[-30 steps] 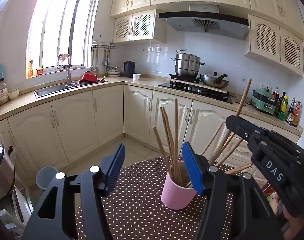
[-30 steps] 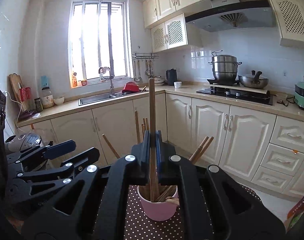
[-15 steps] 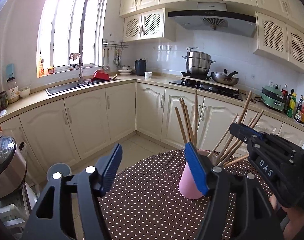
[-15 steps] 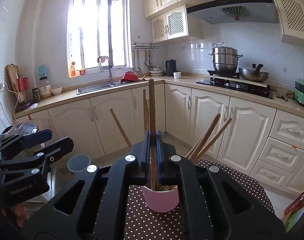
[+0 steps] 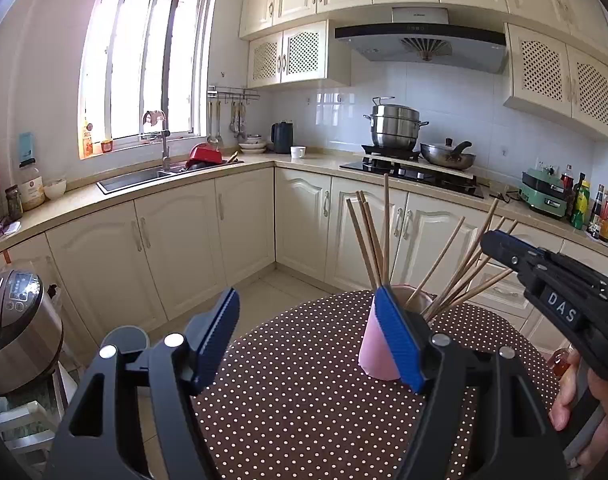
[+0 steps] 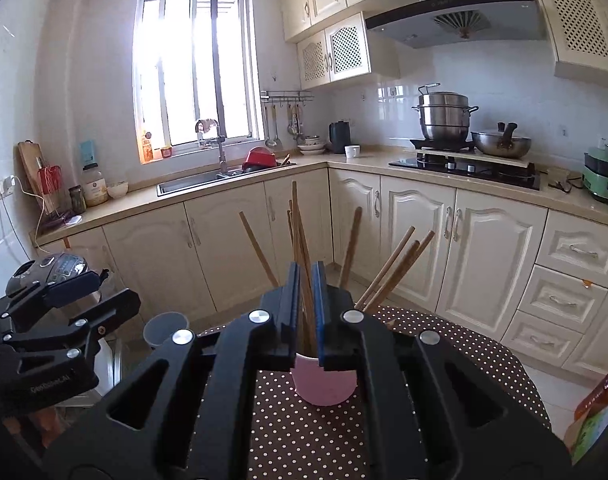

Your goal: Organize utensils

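A pink cup (image 5: 374, 350) stands on the brown polka-dot table (image 5: 304, 400) with several wooden chopsticks (image 5: 370, 236) fanned out of it. My left gripper (image 5: 312, 336) is open and empty, just left of the cup. My right gripper (image 6: 306, 304) sits over the cup (image 6: 324, 384), its blue pads nearly together around a chopstick (image 6: 298, 232) that stands in the cup. It also shows at the right of the left wrist view (image 5: 500, 246), above the leaning chopsticks.
A rice cooker (image 5: 12, 320) and a grey bin (image 5: 124, 338) stand left of the table. Cream cabinets, a sink (image 5: 136, 176) and a stove with pots (image 5: 396, 128) line the far walls. An orange bottle (image 6: 596, 396) is at the table's right.
The chopstick held by my right gripper has gone down into the cup. My left gripper has drawn back and to the left, away from the cup.
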